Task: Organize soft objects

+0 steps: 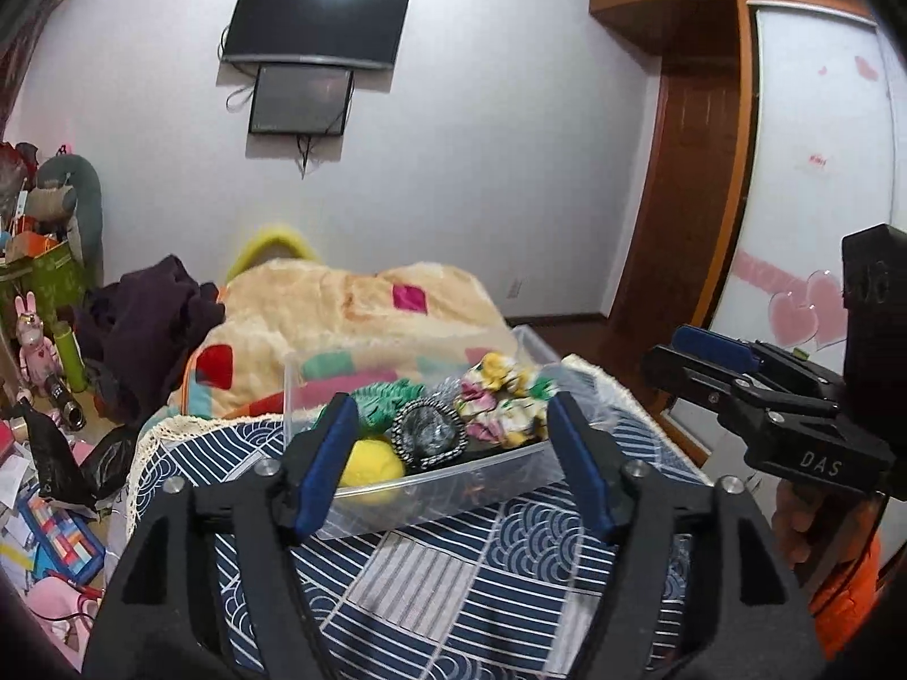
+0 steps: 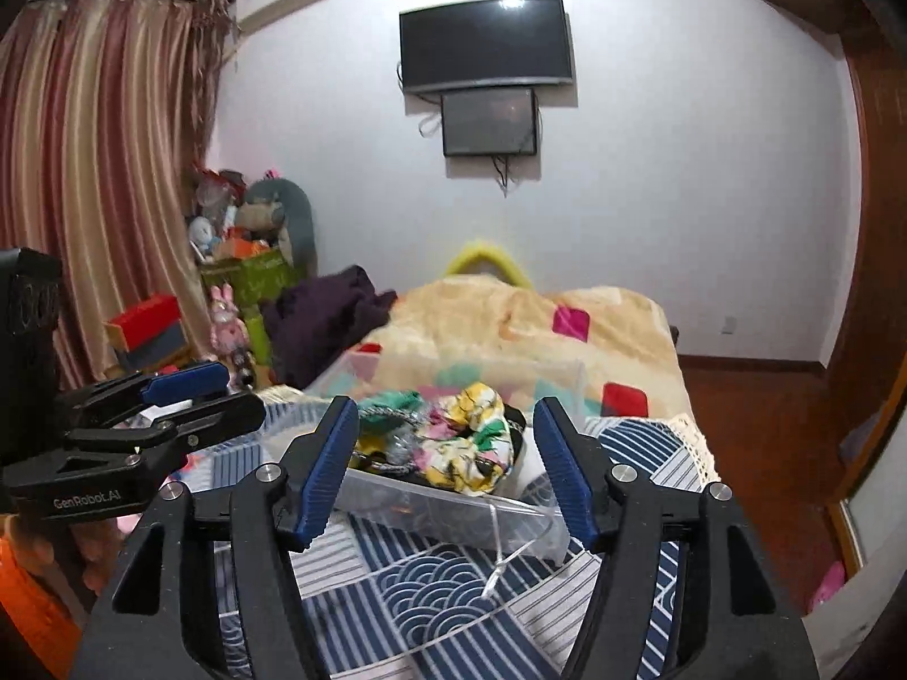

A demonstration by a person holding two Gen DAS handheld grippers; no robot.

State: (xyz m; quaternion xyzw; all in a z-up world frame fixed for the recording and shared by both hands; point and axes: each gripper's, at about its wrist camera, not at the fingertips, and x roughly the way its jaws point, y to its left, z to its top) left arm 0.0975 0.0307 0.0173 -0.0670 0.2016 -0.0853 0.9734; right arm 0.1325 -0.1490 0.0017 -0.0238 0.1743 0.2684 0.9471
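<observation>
A clear plastic box (image 1: 453, 481) stands on a blue patterned cloth (image 1: 431, 583) and holds soft things: a yellow ball (image 1: 371, 467), a black and white scrunchie (image 1: 428, 430), a green scrunchie (image 1: 385, 396) and a floral scrunchie (image 1: 504, 396). My left gripper (image 1: 453, 447) is open and empty, just in front of the box. In the right wrist view the box (image 2: 453, 510) and the floral scrunchie (image 2: 465, 436) show again. My right gripper (image 2: 448, 453) is open and empty, also in front of the box.
A cream blanket (image 1: 340, 311) with coloured squares lies behind the box, with dark clothes (image 1: 147, 317) to its left. Toys and boxes (image 1: 39, 260) clutter the left floor. A wardrobe (image 1: 822, 170) stands at the right. A loose clear lid edge (image 2: 510, 555) lies beside the box.
</observation>
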